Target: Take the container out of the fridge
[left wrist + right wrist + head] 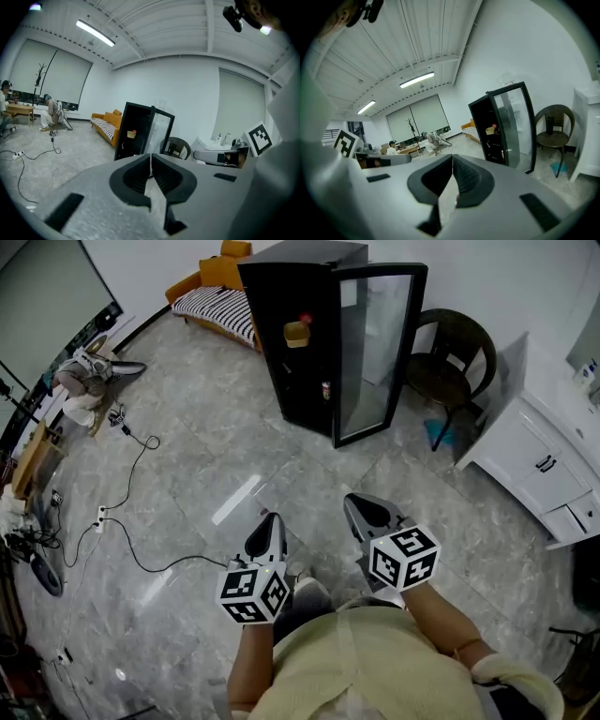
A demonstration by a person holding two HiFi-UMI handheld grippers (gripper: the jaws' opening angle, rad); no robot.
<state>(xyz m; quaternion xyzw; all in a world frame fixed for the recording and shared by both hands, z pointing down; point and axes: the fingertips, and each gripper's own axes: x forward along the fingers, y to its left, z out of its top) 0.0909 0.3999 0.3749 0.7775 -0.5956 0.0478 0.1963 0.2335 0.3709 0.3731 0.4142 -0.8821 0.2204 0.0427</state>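
A black fridge point(305, 324) stands across the floor with its glass door point(375, 348) swung open. On an upper shelf sits a small yellow container point(296, 333) with a red top; it also shows far off as the container point(131, 134) and the container point(490, 130). My left gripper point(270, 519) and right gripper point(352, 504) are held low in front of the person, well short of the fridge. Both are shut with nothing between the jaws, seen also at the left gripper point(150, 165) and the right gripper point(453, 168).
An orange sofa point(211, 292) with a striped cover stands behind the fridge. A dark round chair point(450, 362) and a white cabinet point(548, 456) are to the right. Cables point(122, 521) trail over the marble floor at left, near people and a table point(33, 460).
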